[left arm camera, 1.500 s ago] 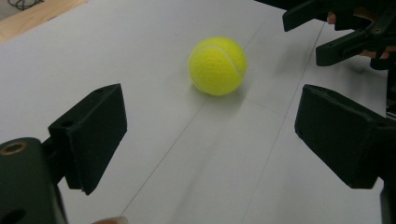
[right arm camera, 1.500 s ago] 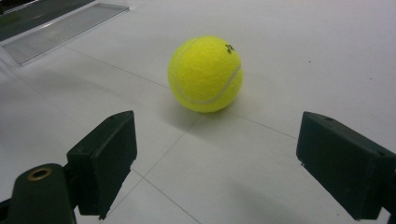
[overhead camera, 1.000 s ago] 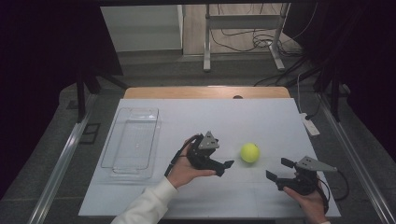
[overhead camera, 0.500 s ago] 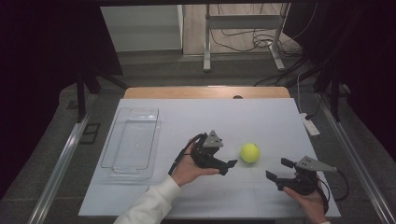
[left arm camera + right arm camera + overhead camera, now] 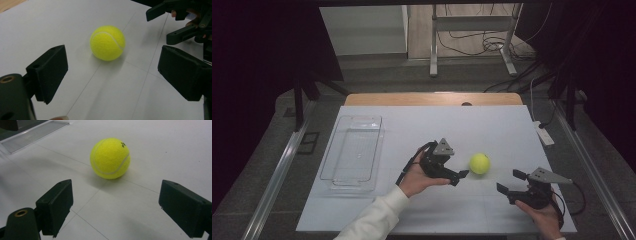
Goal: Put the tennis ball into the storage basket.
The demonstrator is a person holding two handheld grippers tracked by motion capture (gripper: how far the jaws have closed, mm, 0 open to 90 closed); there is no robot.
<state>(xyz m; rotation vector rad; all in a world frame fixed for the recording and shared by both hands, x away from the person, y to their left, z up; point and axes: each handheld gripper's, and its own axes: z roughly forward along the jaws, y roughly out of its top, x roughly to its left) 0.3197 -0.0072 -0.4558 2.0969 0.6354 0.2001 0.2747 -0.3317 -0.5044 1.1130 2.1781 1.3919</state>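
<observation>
- We see the tennis ball (image 5: pixel 479 163) resting on the white bench (image 5: pixel 492 125), a little right of the bench's middle, touched by neither claw.
- It is a round, fuzzy yellow-green ball with a pale curved seam; from the right gripper view (image 5: pixel 110 158) we can make out a small dark mark near its top, which the left gripper view (image 5: pixel 107 43) does not present.
- The left claw (image 5: pixel 459 178) sits just beside the ball, at about its 8 o'clock in the high view, held in the person's left hand (image 5: pixel 417 177); its jaws are spread wide, with the ball ahead of the gap and not between them.
- The right claw (image 5: pixel 511 181) lies near the ball at about its 4 o'clock, held in the right hand (image 5: pixel 544 215); its jaws are likewise spread wide and grip nothing.
- In the left gripper view we also catch the right claw (image 5: pixel 166 22) beyond the ball, at 2 o'clock from it.
- The jaws are matte black blocks with flat faces; a grey three-cornered plate tops each gripper.
- A clear plastic tray (image 5: pixel 334 172), rectangular with rounded corners, stands well apart at the ball's 9 o'clock; we see nothing inside it.
- The right gripper view shows part of that tray (image 5: pixel 35 133) at 10 o'clock.
- Thin seam lines cross the smooth bench surface in both gripper views.
</observation>
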